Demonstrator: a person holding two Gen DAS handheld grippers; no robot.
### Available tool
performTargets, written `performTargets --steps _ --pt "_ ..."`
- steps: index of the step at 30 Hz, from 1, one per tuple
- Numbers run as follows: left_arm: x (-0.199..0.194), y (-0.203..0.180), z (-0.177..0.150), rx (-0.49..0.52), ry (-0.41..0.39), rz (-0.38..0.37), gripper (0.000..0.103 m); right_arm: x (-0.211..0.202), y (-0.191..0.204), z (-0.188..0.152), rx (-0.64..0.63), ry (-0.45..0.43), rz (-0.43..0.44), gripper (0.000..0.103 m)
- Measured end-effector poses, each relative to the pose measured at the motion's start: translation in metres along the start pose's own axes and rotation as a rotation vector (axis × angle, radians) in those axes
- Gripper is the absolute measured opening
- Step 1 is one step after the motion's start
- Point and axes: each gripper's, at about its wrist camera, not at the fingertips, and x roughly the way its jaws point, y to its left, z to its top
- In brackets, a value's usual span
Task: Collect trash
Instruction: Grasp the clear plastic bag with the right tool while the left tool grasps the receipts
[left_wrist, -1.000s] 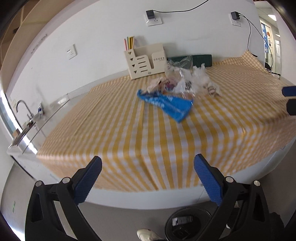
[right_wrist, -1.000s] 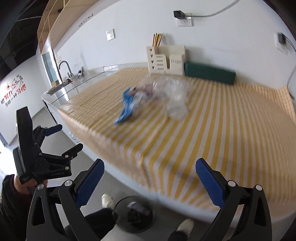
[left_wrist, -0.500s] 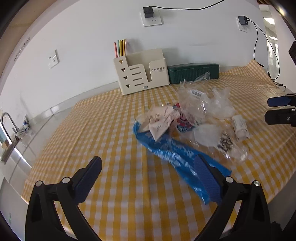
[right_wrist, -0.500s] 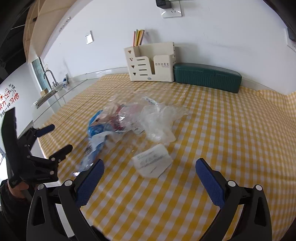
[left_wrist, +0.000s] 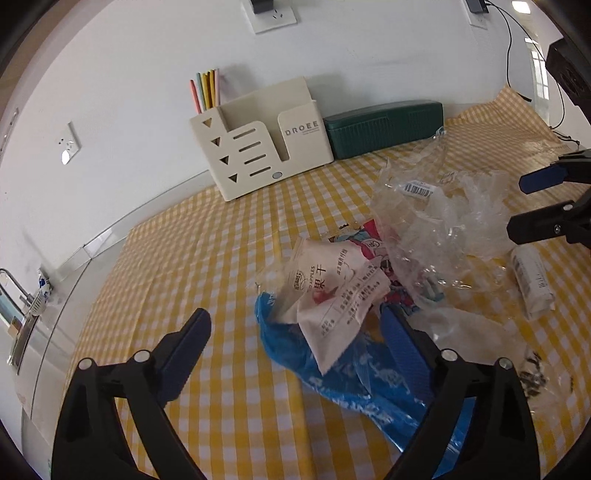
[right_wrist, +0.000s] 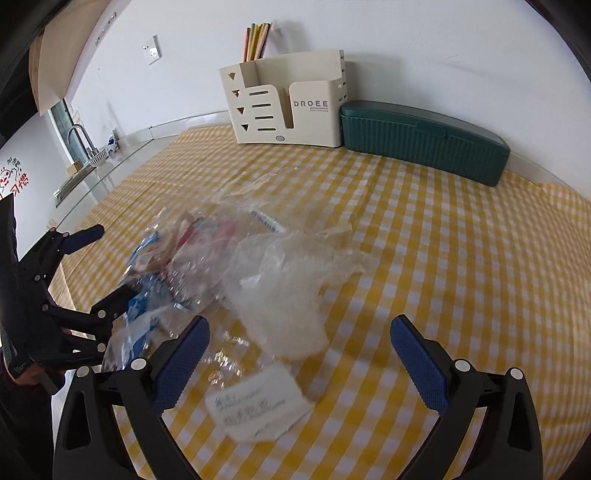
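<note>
Both claws now stand over the trash pile on the desk (left_wrist: 177, 258), which is covered in yellow check cloth; one second earlier they were back beyond the desk's front edge, with the floor in view, and half a second earlier they were only partway in. The approach looks nearly complete, and a first pick is judged to be the next step.

Left to right, taking the cream desk organiser (left_wrist: 264, 136) as landmark: the left claw (left_wrist: 295, 334) is wide open and empty, in front of the organiser. Between its pads lie a blue plastic bag (left_wrist: 354, 373) and, on top of that, a white dried-apple snack packet (left_wrist: 332, 291). Its right pad rests over the bag, though contact cannot be confirmed. To the right of the organiser, and nearer the camera, sits crumpled clear plastic wrap (left_wrist: 439, 225) bearing a barcode label, with a small white tube-shaped item (left_wrist: 532, 280) beyond it.

The right claw (right_wrist: 299, 360) is likewise fully open and empty, in front of the dark green case (right_wrist: 424, 142) that stands beside the organiser. A translucent bag (right_wrist: 288, 291) and a white printed slip (right_wrist: 258, 406) lie between its pads. Compared with earlier frames, the pile fills far more of each view; none of it is lifted.
</note>
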Motion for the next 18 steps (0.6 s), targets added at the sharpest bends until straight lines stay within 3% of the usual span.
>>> performTargets --steps 3,5,7,11,18 --pt "0.013 0.004 0.004 -0.017 0.019 -0.03 0.078 0.011 -0.003 0.007 0.009 0.018 0.009 0.092" --pt "0.019 0.005 0.006 -0.028 0.024 -0.051 0.072 0.017 -0.004 0.01 0.008 0.033 0.018 0.077" --pt "0.022 0.004 0.007 -0.023 0.021 -0.061 0.066 0.021 -0.002 0.011 0.007 0.043 0.022 0.073" --pt "0.024 0.003 0.007 -0.034 0.025 -0.097 0.043 0.026 -0.002 0.013 -0.006 0.063 0.03 0.047" --pt "0.017 0.009 0.008 -0.081 -0.007 -0.155 0.028 0.017 -0.004 0.008 -0.012 0.047 0.023 0.023"
